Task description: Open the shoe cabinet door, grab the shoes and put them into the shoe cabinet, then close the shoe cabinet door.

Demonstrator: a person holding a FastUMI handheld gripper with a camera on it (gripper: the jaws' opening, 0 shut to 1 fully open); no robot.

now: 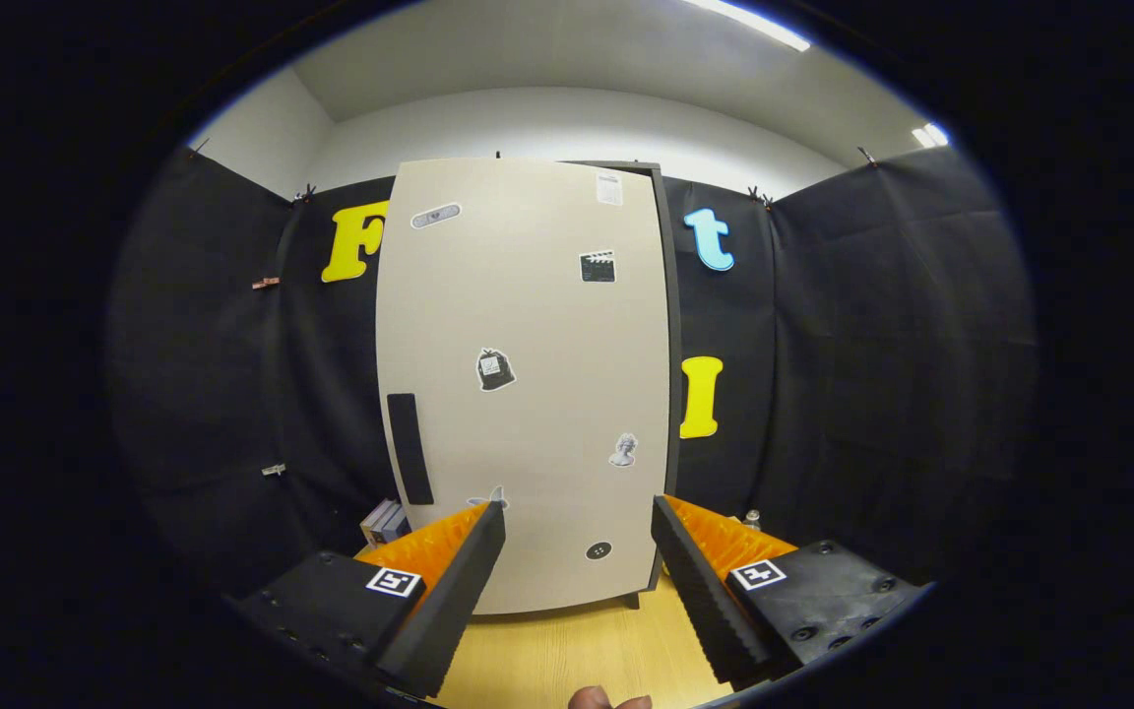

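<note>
Facing the shoe cabinet, the gripper points at the lower part of its door, with the two fingers spread wide and nothing held between them. A broad stretch of the pale door front and a strip of wooden floor fill the gap between the ridged black pads. The cabinet stands upright just beyond the fingertips, apart from them, and its door sits flush and closed against the dark frame edge that shows along the cabinet's right side. A dark vertical handle sits low on the door near its left edge, above and slightly left of the left fingertip. Several small stickers dot the door: a clapperboard one high up toward the right, a dark bag-shaped one near the middle, a pale bust-like one lower right, and a small round dark one near the bottom, between the fingers. A few books or boxes rest on the floor to the left of the cabinet, partly hidden behind the left finger. A small bottle-like thing peeks out to the right of the cabinet, behind the right finger; it is too small to tell more. Part of a person's hand shows nearest the camera, behind the fingers and below the cabinet.
</note>
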